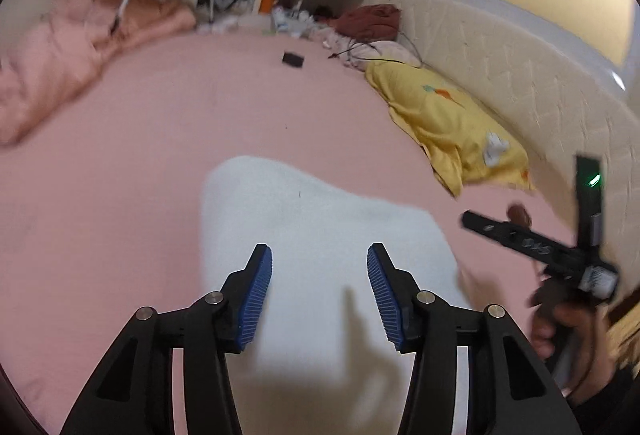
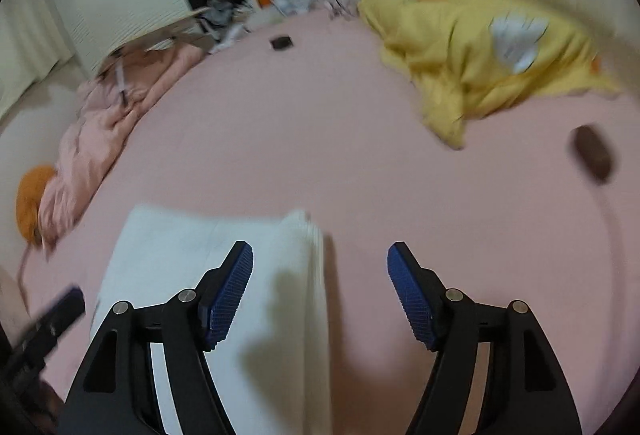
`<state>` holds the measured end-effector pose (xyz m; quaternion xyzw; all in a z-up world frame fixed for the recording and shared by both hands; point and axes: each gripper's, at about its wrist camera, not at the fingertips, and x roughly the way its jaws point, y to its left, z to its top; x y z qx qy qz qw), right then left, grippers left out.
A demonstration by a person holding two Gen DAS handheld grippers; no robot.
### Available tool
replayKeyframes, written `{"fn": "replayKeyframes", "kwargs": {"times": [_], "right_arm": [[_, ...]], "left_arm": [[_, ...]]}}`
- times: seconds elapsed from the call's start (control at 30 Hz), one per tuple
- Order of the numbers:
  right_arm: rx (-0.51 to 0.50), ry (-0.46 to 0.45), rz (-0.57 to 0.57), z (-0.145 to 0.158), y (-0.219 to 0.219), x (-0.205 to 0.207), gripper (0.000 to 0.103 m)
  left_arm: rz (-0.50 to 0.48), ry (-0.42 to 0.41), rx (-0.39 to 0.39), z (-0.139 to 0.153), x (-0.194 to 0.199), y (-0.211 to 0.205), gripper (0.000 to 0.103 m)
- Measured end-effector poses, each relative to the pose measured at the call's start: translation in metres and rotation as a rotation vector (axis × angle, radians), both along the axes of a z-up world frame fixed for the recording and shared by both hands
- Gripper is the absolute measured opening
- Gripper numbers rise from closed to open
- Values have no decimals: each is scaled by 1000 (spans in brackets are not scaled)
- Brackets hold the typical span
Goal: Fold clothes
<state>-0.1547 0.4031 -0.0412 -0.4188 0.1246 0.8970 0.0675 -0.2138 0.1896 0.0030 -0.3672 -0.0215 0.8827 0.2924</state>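
Blue-padded fingers of the left gripper stand wide apart, holding nothing, above a white folded garment lying flat on the pink bedsheet. Over its right edge the right gripper is equally spread and empty. A yellow blanket lies near the headboard.

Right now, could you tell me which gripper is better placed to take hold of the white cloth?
Probably the left gripper: its open jaws sit squarely over the white cloth. The right gripper, also open, straddles the cloth's right edge, mostly above the pink sheet.
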Motion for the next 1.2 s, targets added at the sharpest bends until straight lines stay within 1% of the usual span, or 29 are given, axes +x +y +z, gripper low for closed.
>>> {"fn": "replayKeyframes", "kwargs": {"times": [0.03, 0.07, 0.13, 0.17, 0.2, 0.23, 0.27, 0.33, 0.37, 0.43, 0.5, 0.53, 0.57, 0.6, 0.67, 0.7, 0.73, 0.77, 0.8, 0.83, 0.87, 0.93, 0.97, 1.0, 1.03, 1.07, 1.1, 1.13, 1.2], "right_arm": [[9, 10, 5, 2, -6, 10, 70], [18, 21, 10, 5, -11, 20, 70], [35, 41, 21, 9, -23, 40, 70], [44, 51, 26, 11, -28, 50, 70], [53, 62, 31, 14, -34, 60, 64], [62, 72, 36, 16, -40, 70, 53], [71, 58, 37, 8, -39, 68, 51], [88, 29, 40, -9, -38, 64, 51], [96, 14, 41, -17, -38, 62, 51], [91, 12, 11, 0, -34, 69, 50], [72, 50, -28, 18, -35, 88, 51], [62, 68, -48, 27, -35, 97, 51], [48, 62, -45, 30, -39, 105, 51], [45, 48, -48, 27, -44, 108, 51], [39, 20, -55, 20, -54, 115, 51], [62, -26, -68, 8, -58, 113, 51], [84, -72, -81, -5, -63, 110, 51], [94, -85, -83, -11, -63, 108, 52], [104, -98, -85, -18, -64, 106, 57], [114, -111, -87, -25, -64, 104, 58], [110, -116, -82, -22, -63, 104, 58], [51, -103, -103, -4, -60, 114, 58], [22, -96, -113, 4, -59, 119, 59], [28, -71, -129, 14, -63, 131, 63], [35, -46, -144, 23, -67, 142, 73], [41, -21, -159, 32, -71, 153, 78], [48, 3, -174, 41, -75, 164, 81], [62, 7, -185, 45, -82, 178, 81], [62, -3, -183, 45, -91, 195, 81]], "left_arm": [[-6, 20, -12, 2, 16, -5, 48], [-12, 22, -7, 1, 31, -10, 48], [-25, 16, 5, -8, 57, -17, 48], [-28, -3, 3, -17, 65, -19, 48], [-30, -46, 0, -28, 68, -19, 48], [-24, -64, -8, -37, 67, -19, 48], [-15, -49, -21, -45, 69, -19, 48], [-22, -31, -35, -48, 71, -20, 48], [-21, -36, -38, -43, 73, -21, 48], [-17, -43, -42, -33, 77, -24, 48], [-7, -9, -36, -19, 92, -34, 48], [-7, 1, -40, -18, 100, -38, 48], [-7, 9, -45, -17, 107, -41, 48], [-9, 4, -55, -20, 111, -42, 48], [-4, -45, -100, -39, 109, -40, 48], [-1, -65, -120, -47, 108, -39, 48], [8, -65, -128, -53, 107, -38, 48], [16, -65, -136, -59, 105, -38, 48], [23, -66, -143, -63, 104, -37, 48], [23, -70, -152, -62, 103, -37, 48], [23, -73, -162, -59, 103, -36, 48], [30, -59, -195, -46, 108, -40, 48], [49, -36, -213, -36, 115, -45, 49], [69, -14, -228, -26, 122, -50, 61], [91, 5, -233, -19, 131, -58, 79], [114, 24, -237, -11, 140, -65, 85], [136, 42, -239, -5, 151, -71, 89], [154, 54, -234, -1, 162, -77, 90], [167, 50, -212, 3, 185, -88, 91]]}}
